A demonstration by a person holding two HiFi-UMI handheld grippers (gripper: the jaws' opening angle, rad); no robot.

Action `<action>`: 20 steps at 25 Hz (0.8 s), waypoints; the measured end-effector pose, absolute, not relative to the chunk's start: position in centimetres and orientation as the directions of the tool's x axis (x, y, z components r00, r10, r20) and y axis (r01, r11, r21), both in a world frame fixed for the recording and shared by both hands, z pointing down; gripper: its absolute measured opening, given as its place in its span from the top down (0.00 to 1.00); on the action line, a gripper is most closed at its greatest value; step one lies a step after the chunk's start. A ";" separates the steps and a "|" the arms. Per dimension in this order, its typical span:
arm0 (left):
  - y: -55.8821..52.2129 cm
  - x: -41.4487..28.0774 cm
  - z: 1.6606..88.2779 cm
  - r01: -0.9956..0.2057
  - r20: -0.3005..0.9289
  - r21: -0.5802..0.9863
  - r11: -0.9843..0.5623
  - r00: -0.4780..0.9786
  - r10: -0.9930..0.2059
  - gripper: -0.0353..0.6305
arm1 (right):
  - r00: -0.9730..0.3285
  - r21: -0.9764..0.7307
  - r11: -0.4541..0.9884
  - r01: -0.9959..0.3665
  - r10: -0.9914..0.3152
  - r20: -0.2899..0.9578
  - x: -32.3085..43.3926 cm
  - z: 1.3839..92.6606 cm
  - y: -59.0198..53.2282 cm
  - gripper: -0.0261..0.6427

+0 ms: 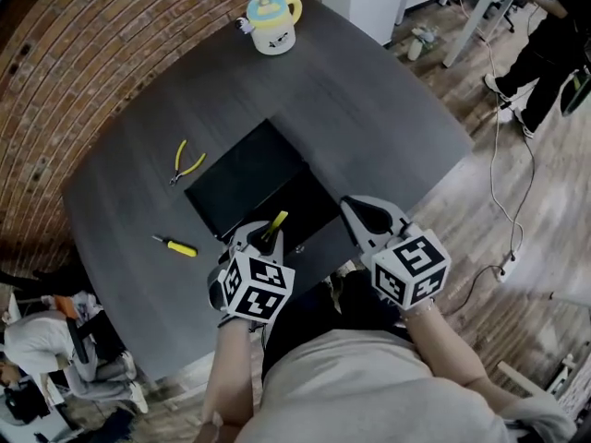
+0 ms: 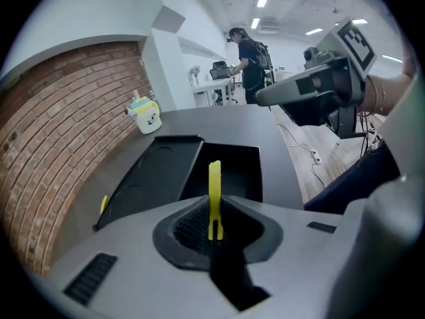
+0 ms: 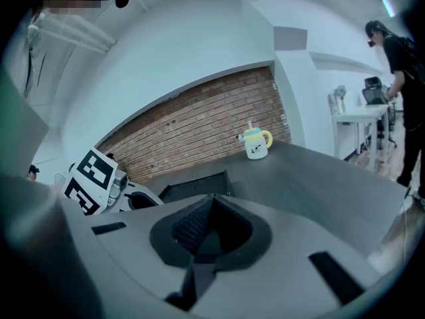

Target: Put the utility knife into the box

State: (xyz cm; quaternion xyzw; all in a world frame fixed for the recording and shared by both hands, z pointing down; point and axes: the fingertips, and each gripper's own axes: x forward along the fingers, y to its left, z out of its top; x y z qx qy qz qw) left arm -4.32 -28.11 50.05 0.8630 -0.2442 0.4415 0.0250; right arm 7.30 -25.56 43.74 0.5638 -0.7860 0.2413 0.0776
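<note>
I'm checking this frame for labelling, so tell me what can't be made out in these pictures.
- The utility knife: the left gripper view shows only a thin yellow strip; the left tool, shut on it, hides the rest.
- The box: in the head view, the inside is too dark to tell what it holds.
- The yellow-handled item on the table: in the head view, too small to identify.
</note>
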 end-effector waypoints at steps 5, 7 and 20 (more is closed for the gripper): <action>-28.3 -3.2 52.2 -0.396 0.819 -0.149 -0.906 0.464 -0.338 0.85 | -0.322 -0.305 0.203 -0.931 -0.851 0.415 8.2 44.7 -24.9 0.95; -28.5 -3.1 53.1 -0.400 0.832 -0.135 -0.906 0.451 -0.323 0.85 | -0.321 -0.312 0.198 -0.929 -0.850 0.418 8.3 45.4 -24.6 0.95; -27.8 -2.0 56.5 -0.294 0.890 -0.091 -0.951 0.405 -0.211 0.85 | -0.339 -0.343 0.189 -0.920 -0.823 0.455 7.6 46.8 -24.2 0.95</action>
